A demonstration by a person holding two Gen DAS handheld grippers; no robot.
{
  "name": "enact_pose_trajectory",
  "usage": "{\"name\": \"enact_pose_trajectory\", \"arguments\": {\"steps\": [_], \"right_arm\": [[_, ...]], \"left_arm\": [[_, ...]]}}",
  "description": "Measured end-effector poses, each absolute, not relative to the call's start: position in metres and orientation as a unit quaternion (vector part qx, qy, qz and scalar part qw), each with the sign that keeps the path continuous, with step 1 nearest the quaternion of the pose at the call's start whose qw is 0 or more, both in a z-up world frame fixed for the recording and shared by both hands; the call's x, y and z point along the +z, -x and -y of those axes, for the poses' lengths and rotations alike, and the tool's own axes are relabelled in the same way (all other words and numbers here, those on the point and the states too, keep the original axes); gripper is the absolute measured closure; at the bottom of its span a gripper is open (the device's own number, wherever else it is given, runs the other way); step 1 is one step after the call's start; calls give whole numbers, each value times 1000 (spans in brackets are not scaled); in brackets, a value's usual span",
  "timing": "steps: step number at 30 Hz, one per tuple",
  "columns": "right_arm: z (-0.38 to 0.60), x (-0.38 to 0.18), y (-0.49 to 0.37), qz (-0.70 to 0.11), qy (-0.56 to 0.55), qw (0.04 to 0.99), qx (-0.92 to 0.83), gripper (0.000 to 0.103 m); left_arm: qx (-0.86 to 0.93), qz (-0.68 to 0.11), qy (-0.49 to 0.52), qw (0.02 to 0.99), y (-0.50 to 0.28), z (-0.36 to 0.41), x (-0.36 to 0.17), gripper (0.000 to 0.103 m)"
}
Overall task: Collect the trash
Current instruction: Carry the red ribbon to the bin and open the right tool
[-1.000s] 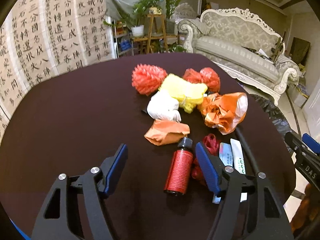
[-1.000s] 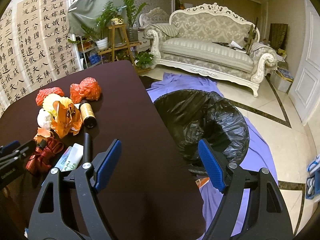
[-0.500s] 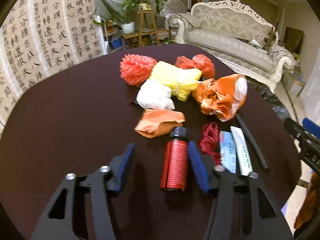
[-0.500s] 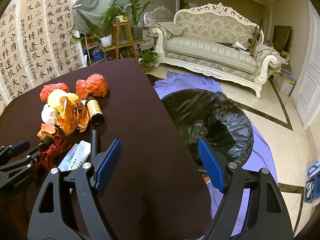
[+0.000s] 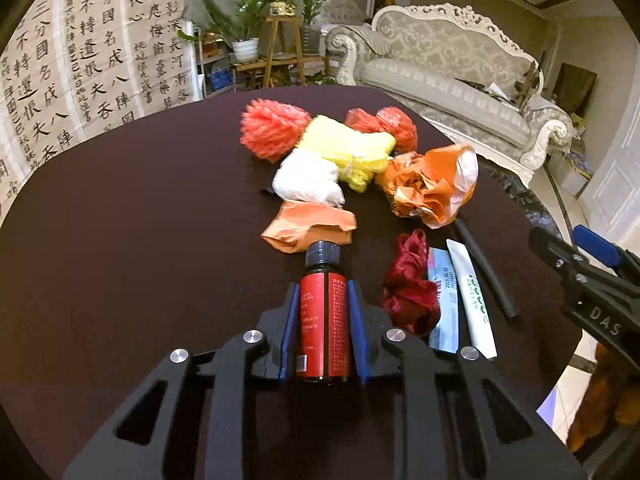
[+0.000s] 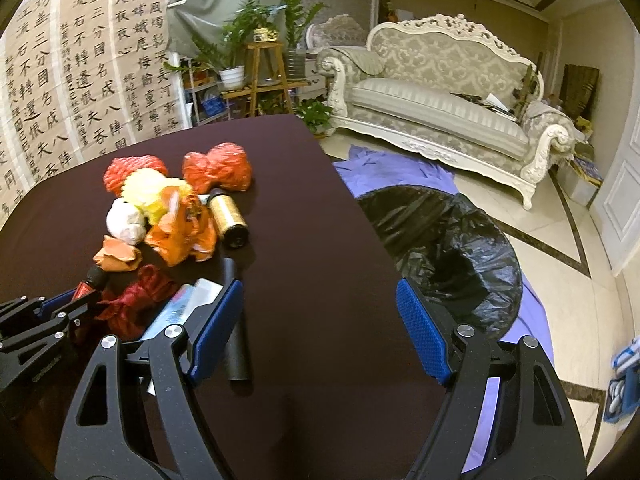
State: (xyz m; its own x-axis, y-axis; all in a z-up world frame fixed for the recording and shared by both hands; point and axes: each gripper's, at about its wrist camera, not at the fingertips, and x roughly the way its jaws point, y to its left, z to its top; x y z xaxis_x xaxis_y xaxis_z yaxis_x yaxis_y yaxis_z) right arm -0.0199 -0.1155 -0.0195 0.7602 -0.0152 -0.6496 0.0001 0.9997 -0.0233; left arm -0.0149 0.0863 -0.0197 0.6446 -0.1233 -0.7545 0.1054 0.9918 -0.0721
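Observation:
My left gripper point(image 5: 323, 292) is shut on a small red bottle with a black cap point(image 5: 324, 320) that lies on the dark table point(image 5: 140, 220). Beyond it lie trash items: an orange scrap point(image 5: 310, 226), a white wad point(image 5: 308, 178), a yellow wad point(image 5: 348, 146), a red mesh ball point(image 5: 272, 130), an orange plastic bag point(image 5: 434, 186), a red ribbon point(image 5: 410, 288), flat packets point(image 5: 472, 296) and a black tube point(image 5: 486, 270). My right gripper point(image 6: 320, 312) is open and empty above the table's right side, next to the black tube point(image 6: 236, 344). The black trash bag point(image 6: 448, 248) stands open on the floor.
A gold spool point(image 6: 229, 218) and a crumpled red bag point(image 6: 218, 168) lie by the pile. A purple cloth point(image 6: 396, 168) is under the bag. A white sofa point(image 6: 440, 108) and plant stand point(image 6: 264, 76) are behind. Calligraphy panels point(image 6: 60, 80) hang at the left.
My left gripper moved forward over the red bottle and its jaws closed on it. My right gripper drifted slightly left over the table and stayed open.

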Motion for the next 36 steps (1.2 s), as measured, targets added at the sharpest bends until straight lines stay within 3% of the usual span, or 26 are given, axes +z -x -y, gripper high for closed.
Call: {"name": "enact_pose_trajectory", "arguments": {"steps": [6, 10, 16, 22, 25, 36], "right_arm": [[82, -16, 21, -345, 26, 938, 30, 26], [57, -17, 21, -354, 29, 933, 63, 36], [16, -23, 20, -369, 48, 922, 105, 42], [0, -41, 11, -403, 59, 905, 120, 69], [0, -42, 12, -401, 63, 907, 117, 74], [27, -15, 26, -363, 45, 923, 116, 75]], "left_arm": [[-8, -398, 1, 917, 23, -116, -14, 78], [20, -399, 16, 916, 22, -141, -17, 78], [43, -398, 37, 916, 22, -172, -20, 78], [36, -400, 47, 915, 25, -176, -25, 78], [31, -401, 49, 914, 27, -175, -26, 78], [-3, -384, 49, 922, 28, -150, -12, 78]]}}
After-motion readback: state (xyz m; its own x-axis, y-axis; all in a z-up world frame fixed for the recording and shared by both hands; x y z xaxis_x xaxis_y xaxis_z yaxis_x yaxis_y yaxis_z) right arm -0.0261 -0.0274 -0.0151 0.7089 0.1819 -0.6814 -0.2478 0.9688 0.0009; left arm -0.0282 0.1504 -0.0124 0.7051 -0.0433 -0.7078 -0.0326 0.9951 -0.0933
